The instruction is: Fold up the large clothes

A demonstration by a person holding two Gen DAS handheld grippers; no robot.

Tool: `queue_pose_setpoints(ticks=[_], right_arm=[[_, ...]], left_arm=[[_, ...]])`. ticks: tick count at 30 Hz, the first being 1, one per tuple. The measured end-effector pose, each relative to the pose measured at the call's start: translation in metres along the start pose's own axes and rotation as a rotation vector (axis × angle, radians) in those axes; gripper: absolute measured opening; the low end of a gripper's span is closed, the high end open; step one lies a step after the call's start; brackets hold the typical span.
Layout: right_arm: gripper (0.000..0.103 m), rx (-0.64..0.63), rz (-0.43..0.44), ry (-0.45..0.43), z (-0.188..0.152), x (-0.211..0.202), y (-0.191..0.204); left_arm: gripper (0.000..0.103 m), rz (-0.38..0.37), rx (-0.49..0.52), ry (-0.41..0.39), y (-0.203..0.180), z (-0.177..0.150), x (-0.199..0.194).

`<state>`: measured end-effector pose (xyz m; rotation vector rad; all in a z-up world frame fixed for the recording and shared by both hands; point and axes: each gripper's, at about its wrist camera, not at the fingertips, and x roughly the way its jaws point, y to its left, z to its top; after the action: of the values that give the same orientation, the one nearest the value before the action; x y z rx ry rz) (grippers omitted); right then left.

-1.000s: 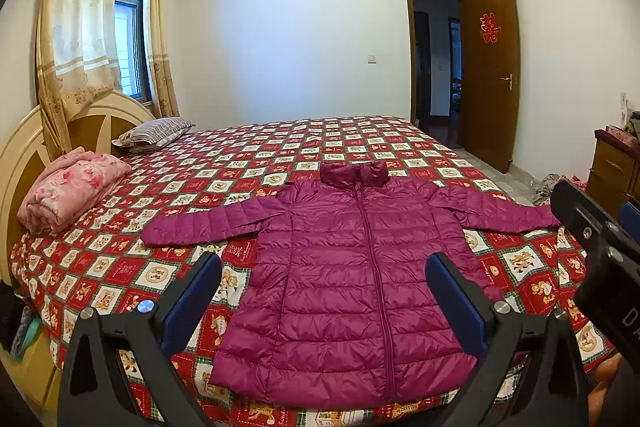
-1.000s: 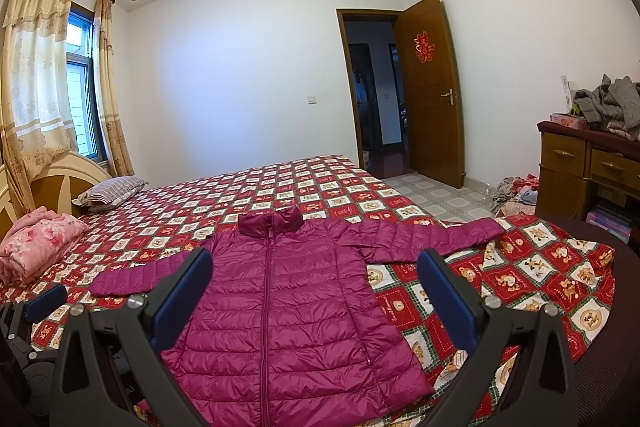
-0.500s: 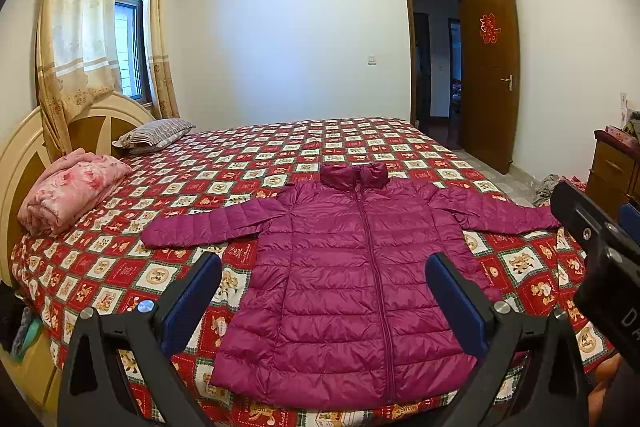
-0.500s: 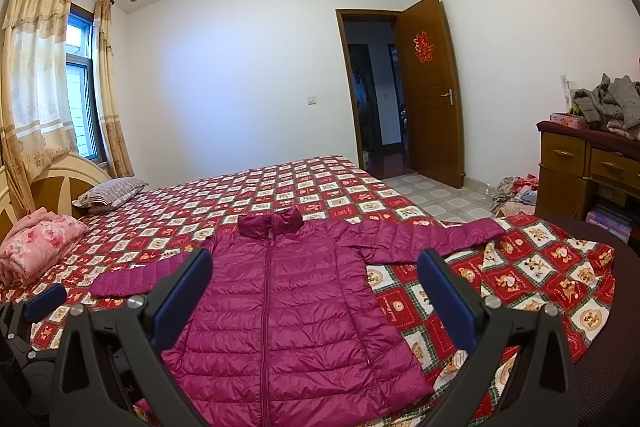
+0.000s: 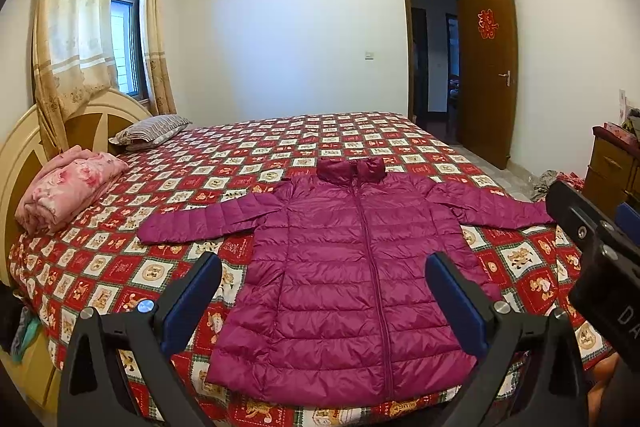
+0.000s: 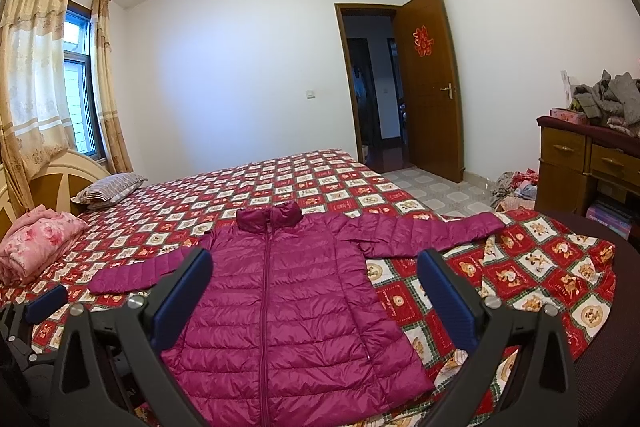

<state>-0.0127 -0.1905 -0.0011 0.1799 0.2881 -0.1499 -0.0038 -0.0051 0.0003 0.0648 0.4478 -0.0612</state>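
A magenta quilted puffer jacket (image 5: 352,267) lies flat and zipped on the bed, collar away from me, both sleeves spread out sideways. It also shows in the right wrist view (image 6: 288,307). My left gripper (image 5: 322,291) is open and empty, held above the jacket's hem at the near bed edge. My right gripper (image 6: 314,287) is open and empty, held above the jacket's right half. The right gripper's body shows at the right edge of the left wrist view (image 5: 592,267).
The bed has a red checked quilt (image 5: 280,147). A folded pink blanket (image 5: 64,191) and a striped pillow (image 5: 150,131) lie by the headboard. A wooden dresser (image 6: 588,163) with piled clothes stands at the right. The door (image 6: 428,83) is open.
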Motion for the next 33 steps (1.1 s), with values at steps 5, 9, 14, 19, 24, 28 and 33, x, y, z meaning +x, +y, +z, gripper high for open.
queue_pose_setpoints(ticks=[5, 9, 14, 19, 24, 28, 33], right_arm=[[0.103, 0.003, -0.004, 0.001, -0.001, 0.0, -0.001], [0.103, 0.005, -0.004, 0.009, 0.0, 0.002, -0.003], [0.103, 0.008, -0.011, 0.017, -0.002, 0.006, -0.005], [0.103, 0.021, -0.031, 0.059, -0.008, 0.021, -0.01], [0.103, 0.011, -0.057, 0.073, -0.014, 0.029, -0.012], [0.103, -0.028, -0.1, 0.051, -0.016, 0.037, -0.012], [0.103, -0.036, -0.091, 0.162, -0.023, 0.078, -0.027]], left_arm=[[0.102, -0.007, 0.003, -0.006, 0.0, -0.002, 0.0], [0.102, -0.014, -0.001, -0.004, 0.0, -0.003, 0.001], [0.102, -0.036, -0.008, 0.004, 0.0, -0.004, 0.005], [0.102, -0.077, 0.002, 0.034, -0.005, -0.009, 0.019], [0.102, -0.098, 0.006, 0.028, -0.008, -0.013, 0.028], [0.102, -0.114, -0.026, 0.04, -0.001, -0.014, 0.045], [0.102, -0.111, -0.03, 0.147, 0.007, -0.017, 0.092]])
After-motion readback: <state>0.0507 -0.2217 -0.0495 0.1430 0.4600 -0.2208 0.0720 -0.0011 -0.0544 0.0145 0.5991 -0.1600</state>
